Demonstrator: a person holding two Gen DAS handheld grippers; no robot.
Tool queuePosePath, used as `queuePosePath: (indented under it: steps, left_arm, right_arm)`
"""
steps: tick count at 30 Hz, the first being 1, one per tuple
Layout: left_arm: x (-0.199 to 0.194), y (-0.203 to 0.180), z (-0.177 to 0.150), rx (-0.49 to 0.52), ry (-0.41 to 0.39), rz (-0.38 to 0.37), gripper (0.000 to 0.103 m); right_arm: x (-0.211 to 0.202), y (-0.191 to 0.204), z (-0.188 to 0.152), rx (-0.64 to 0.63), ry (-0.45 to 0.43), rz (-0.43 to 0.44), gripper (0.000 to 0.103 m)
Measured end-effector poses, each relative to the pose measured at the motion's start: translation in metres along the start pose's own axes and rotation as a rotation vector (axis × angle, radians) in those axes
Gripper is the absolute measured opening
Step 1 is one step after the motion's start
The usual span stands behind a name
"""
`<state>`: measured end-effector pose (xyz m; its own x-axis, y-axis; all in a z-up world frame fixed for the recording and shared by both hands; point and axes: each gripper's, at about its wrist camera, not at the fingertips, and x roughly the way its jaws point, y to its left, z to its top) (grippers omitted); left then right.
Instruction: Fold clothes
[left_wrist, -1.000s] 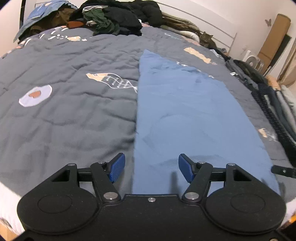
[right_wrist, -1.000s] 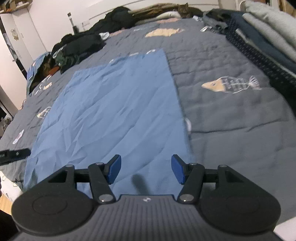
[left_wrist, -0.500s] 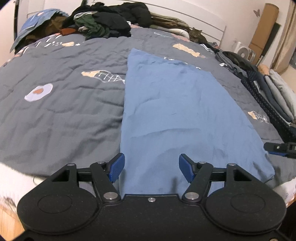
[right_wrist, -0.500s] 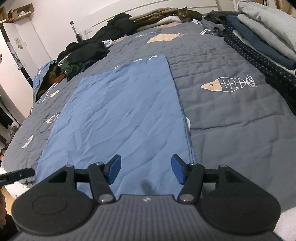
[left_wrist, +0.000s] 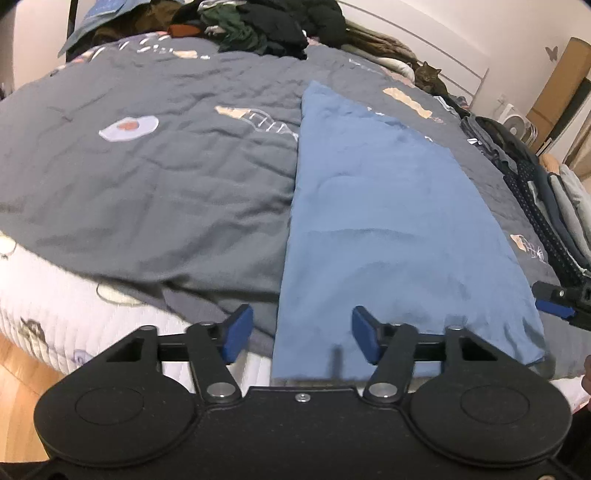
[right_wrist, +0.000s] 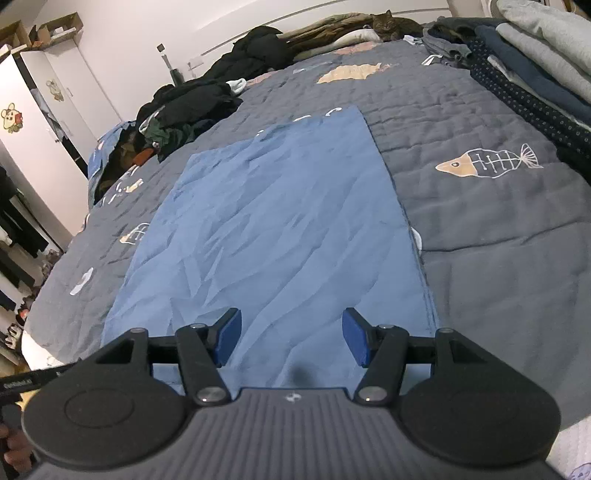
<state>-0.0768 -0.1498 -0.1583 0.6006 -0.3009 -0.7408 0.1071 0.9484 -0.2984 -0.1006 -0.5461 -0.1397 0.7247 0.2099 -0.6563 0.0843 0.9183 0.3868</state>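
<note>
**A:** Left wrist view first: the left gripper (left_wrist: 302, 334) hangs over the near left corner of the blue cloth (left_wrist: 388, 229), right where it drapes off the edge of the bed. Its jaws have just been closing in, yet a gap remains and the pads are not pressing on anything. The cloth's left hem runs between them from this angle.

**B:** So nothing is held yet?

**A:** Nothing that I can see. The right gripper (right_wrist: 291, 339) is over the near right part of the same cloth, jaws moderately apart, also empty. The cloth lies flat along the grey quilt (left_wrist: 155, 192), long way from near to far.

**B:** What worries you?

**A:** The quilt, mostly. At the left corner it bunches up just beside the hem. If the jaws shut a little too far left, I'd guess they pinch quilt along with the cloth, and the lift drags the bedding.

**B:** And the right side?

**A:** That gripper sits inside the right edge rather than on the corner. A grab there could leave the corner flopping, so the fold comes out crooked.

**B:** Anything further off?

**A:** A cat (right_wrist: 386, 20) rests at the far end near the heap of dark clothes (right_wrist: 192, 110), and the folded stack (right_wrist: 535, 55) is on the far right. All well apart from the cloth, so I wouldn't fret.
</note>
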Motion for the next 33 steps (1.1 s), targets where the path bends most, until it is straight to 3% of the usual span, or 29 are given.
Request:
queuePosePath:
  steps: [3, 14, 18, 23, 27, 33]
  left_arm:
    - [0.004, 0.001, -0.005, 0.008, 0.022, 0.002, 0.03]
    - [0.011, 0.02, -0.017, -0.101, 0.082, -0.018, 0.03]
    - [0.016, 0.019, -0.017, -0.094, 0.086, -0.021, 0.03]
    - [0.02, 0.015, -0.016, -0.091, 0.094, -0.036, 0.012]
    - [0.019, 0.012, -0.015, -0.096, 0.084, -0.043, 0.004]
    - [0.012, 0.006, -0.01, -0.099, 0.044, -0.059, 0.003]
  right_arm:
    - [-0.002, 0.001, 0.001, 0.002, -0.01, 0.011, 0.06]
    - [-0.002, 0.001, 0.005, 0.006, -0.017, 0.029, 0.06]
    - [-0.003, 0.003, 0.005, -0.01, -0.014, 0.028, 0.06]
    - [-0.007, -0.001, 0.008, -0.033, -0.009, -0.019, 0.06]
    - [-0.012, -0.011, 0.012, -0.067, 0.019, -0.07, 0.06]
    - [-0.018, -0.039, 0.019, -0.067, 0.074, -0.147, 0.06]
